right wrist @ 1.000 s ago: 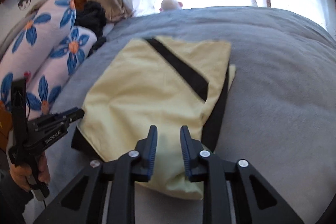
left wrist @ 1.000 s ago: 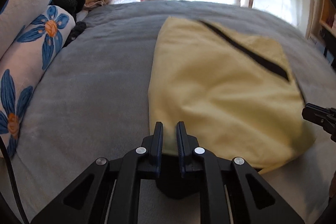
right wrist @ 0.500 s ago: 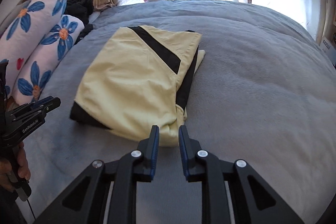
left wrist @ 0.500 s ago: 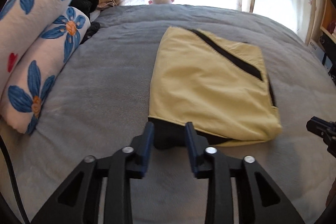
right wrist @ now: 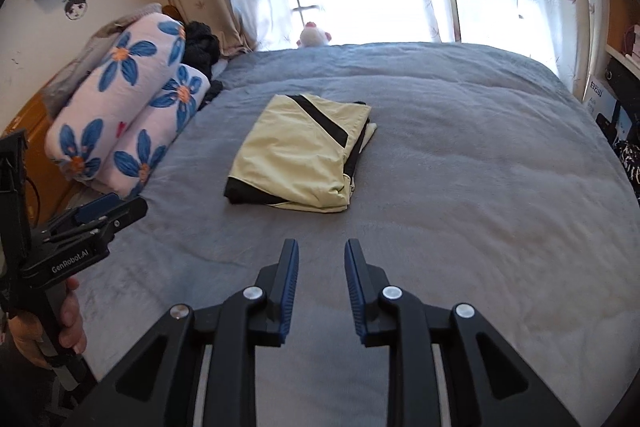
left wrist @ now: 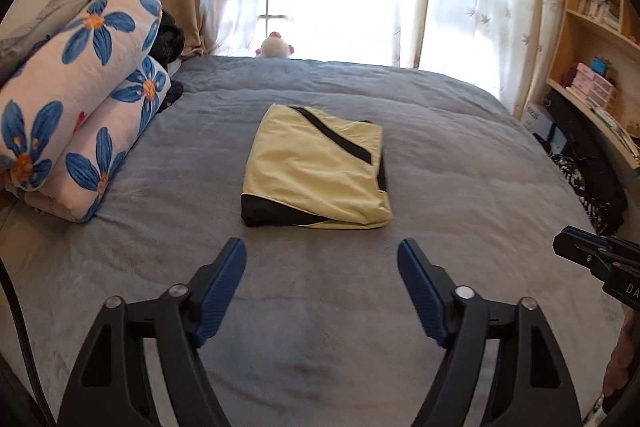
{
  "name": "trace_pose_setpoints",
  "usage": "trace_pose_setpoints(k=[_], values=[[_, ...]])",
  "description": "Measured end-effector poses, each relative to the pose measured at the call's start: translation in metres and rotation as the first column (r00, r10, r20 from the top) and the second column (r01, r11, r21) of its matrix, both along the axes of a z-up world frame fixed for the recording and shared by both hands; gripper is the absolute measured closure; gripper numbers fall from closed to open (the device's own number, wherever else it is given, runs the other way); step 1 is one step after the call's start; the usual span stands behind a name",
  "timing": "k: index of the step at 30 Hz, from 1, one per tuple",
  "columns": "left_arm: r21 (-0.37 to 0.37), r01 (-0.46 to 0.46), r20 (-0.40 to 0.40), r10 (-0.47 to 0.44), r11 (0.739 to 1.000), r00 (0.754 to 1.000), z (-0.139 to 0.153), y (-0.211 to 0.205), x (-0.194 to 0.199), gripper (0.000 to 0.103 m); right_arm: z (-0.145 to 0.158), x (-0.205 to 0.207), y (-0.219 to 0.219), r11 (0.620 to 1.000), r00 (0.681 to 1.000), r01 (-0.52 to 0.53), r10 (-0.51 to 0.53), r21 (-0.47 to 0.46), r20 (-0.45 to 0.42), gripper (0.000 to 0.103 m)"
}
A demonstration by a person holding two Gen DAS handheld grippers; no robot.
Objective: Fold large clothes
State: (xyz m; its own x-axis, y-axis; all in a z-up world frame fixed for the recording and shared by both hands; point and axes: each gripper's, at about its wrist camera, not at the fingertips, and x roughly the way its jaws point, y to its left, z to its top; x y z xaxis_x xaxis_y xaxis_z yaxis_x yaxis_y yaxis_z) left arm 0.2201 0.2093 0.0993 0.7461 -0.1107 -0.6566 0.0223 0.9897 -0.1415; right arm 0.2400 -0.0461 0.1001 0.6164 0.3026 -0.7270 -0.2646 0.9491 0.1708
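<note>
Two grippers are hovering over the grey bed (left wrist: 460, 155), both empty. The left gripper (left wrist: 322, 259) has just been opening wide; the right gripper (right wrist: 322, 259) has been parting slightly, a narrow gap. The folded yellow-and-black garment (left wrist: 316, 171) is lying mid-bed, ahead of both.

Words that can be read

"GenRobot.AI" is printed in white on the black body of the left gripper (right wrist: 116, 215), seen from the right wrist view. The white letters "DA" are seen on the right gripper (left wrist: 576, 247) at the edge of the left wrist view, where the rest of the word is cut off. Big dark letters are printed on a white box (right wrist: 598, 97) by the shelf, but they cannot be read. No other words or numbers can be made out.
</note>
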Motion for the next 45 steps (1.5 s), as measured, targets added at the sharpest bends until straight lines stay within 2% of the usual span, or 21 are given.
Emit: trace_pose_setpoints(k=[4, 8, 12, 15, 17, 22, 23, 25, 26, 33, 39, 45], values=[[-0.009, 0.033, 0.01, -0.032, 0.999, 0.999, 0.017, -0.017, -0.048, 0.019, 0.028, -0.048, -0.021, 1.0, 0.999, 0.004, -0.004, 0.013, 0.049, 0.067], [-0.034, 0.067, -0.004, -0.068, 0.997, 0.998, 0.016, -0.035, -0.092, 0.017, 0.034, -0.086, -0.041, 0.999, 0.996, 0.022, -0.024, 0.027, 0.082, 0.058], [-0.031, 0.08, -0.031, -0.081, 0.996, 0.996, 0.0, -0.052, -0.123, 0.017, 0.014, -0.118, -0.056, 0.999, 0.997, 0.046, -0.048, 0.024, 0.063, 0.058], [-0.038, 0.082, -0.055, -0.084, 0.996, 0.995, -0.016, -0.065, -0.143, 0.016, -0.009, -0.139, -0.06, 0.997, 0.996, 0.069, -0.068, -0.019, 0.059, 0.058], [-0.048, 0.095, -0.069, -0.099, 0.994, 0.993, -0.024, -0.073, -0.152, 0.011, -0.023, -0.152, -0.062, 0.996, 0.996, 0.079, -0.077, -0.039, 0.049, 0.058], [-0.027, 0.09, -0.074, -0.092, 0.996, 0.993, -0.044, -0.096, -0.177, 0.008, -0.052, -0.174, -0.078, 0.987, 0.987, 0.16, -0.16, 0.002, -0.019, 0.056], [-0.019, 0.084, -0.074, -0.085, 0.996, 0.994, -0.048, -0.102, -0.183, 0.006, -0.058, -0.178, -0.082, 0.982, 0.982, 0.187, -0.187, 0.014, -0.034, 0.054], [-0.014, 0.07, -0.069, -0.071, 0.997, 0.995, -0.052, -0.108, -0.191, 0.002, -0.065, -0.186, -0.087, 0.973, 0.973, 0.229, -0.228, 0.021, -0.039, 0.036], [-0.011, 0.063, -0.065, -0.063, 0.998, 0.996, -0.053, -0.112, -0.195, 0.002, -0.066, -0.19, -0.088, 0.97, 0.97, 0.241, -0.24, 0.021, -0.034, 0.034], [-0.005, 0.006, -0.041, -0.006, 1.0, 0.999, -0.063, -0.131, -0.222, 0.001, -0.077, -0.216, -0.085, 0.95, 0.95, 0.311, -0.31, -0.023, 0.017, 0.033], [0.044, -0.029, -0.048, 0.031, 0.999, 0.998, -0.072, -0.139, -0.23, 0.001, -0.09, -0.224, -0.081, 0.952, 0.953, 0.304, -0.304, -0.047, 0.001, 0.032], [0.04, -0.018, -0.091, 0.021, 0.999, 0.996, -0.081, -0.146, -0.235, 0.001, -0.094, -0.228, -0.076, 0.959, 0.96, 0.279, -0.279, -0.056, 0.0, 0.032]])
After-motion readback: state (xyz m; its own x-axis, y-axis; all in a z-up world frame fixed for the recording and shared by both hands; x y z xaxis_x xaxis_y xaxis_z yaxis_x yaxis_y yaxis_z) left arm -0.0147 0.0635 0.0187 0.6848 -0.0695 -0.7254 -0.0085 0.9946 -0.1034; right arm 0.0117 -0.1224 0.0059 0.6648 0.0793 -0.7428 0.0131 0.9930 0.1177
